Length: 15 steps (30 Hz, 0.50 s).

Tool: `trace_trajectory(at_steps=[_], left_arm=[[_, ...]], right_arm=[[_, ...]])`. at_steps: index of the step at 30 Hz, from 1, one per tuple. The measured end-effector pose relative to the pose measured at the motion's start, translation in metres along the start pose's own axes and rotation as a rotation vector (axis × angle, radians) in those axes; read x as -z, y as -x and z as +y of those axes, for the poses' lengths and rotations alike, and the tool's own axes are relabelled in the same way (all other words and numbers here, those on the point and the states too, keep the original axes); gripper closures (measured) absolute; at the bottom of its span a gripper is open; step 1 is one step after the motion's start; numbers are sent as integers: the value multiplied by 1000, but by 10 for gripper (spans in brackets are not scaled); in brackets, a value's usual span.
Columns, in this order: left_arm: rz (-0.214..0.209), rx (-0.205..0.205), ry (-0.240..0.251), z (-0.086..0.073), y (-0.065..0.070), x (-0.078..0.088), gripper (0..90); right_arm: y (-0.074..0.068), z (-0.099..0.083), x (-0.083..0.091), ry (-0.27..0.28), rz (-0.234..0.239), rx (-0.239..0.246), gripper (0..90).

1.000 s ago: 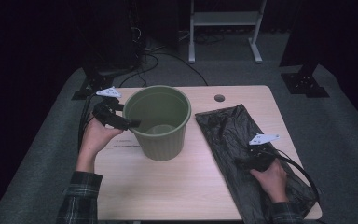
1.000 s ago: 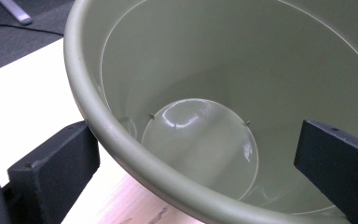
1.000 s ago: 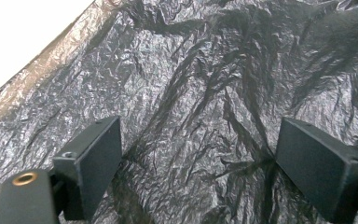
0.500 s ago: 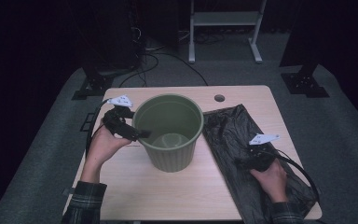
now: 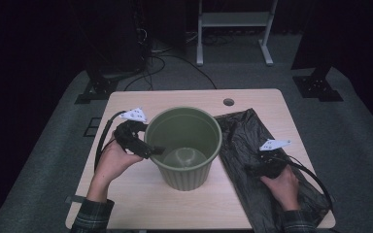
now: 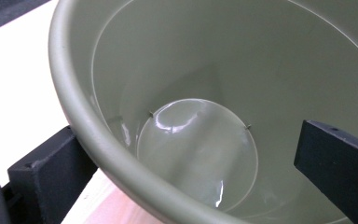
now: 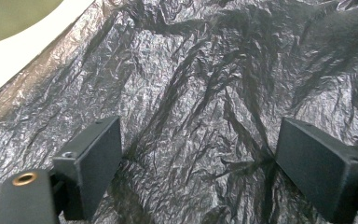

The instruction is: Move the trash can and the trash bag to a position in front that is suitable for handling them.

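An empty olive-green plastic bin (image 5: 187,177) stands upright in the middle of the light wooden table (image 5: 141,204). My left gripper (image 5: 155,149) is open and straddles the bin's left rim. In the left gripper view, one jaw sits outside the bin wall (image 6: 214,56) and the other well inside, around the left gripper (image 6: 186,147). A crumpled black plastic bag (image 5: 243,136) lies flat on the table to the right of the bin. My right gripper (image 5: 250,167) is open just over the bag (image 7: 205,70), jaws wide apart at the right gripper (image 7: 196,149), nothing pinched.
A small round hole (image 5: 228,102) marks the table's far edge. Cables (image 5: 315,179) trail from both grippers. Beyond the table are a dark floor, a white stand (image 5: 233,29) and black equipment bases (image 5: 315,82).
The bin has slid toward the near side and to the right, with my left gripper on its rim moving along. The right gripper has stayed on the bag.
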<state>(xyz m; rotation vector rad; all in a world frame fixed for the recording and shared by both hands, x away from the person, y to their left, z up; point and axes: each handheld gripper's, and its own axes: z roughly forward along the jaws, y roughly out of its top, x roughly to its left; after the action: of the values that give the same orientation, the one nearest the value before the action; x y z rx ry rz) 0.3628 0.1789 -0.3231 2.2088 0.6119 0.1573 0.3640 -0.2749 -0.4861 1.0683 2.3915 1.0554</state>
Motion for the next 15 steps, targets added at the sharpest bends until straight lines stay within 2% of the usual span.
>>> trace_trajectory(at_steps=[1, 5, 12, 15], left_arm=[[-1, -8, -9, 0, 3, -2, 0], [-26, -7, 6, -2, 6, -4, 0], [-25, -5, 24, 1, 3, -1, 0], [-9, 1, 43, 4, -1, 4, 0]], right_arm=[[0, 0, 0, 0, 0, 0, 130], [0, 0, 0, 0, 0, 0, 130], [0, 0, 0, 0, 0, 0, 130], [0, 0, 0, 0, 0, 0, 130]])
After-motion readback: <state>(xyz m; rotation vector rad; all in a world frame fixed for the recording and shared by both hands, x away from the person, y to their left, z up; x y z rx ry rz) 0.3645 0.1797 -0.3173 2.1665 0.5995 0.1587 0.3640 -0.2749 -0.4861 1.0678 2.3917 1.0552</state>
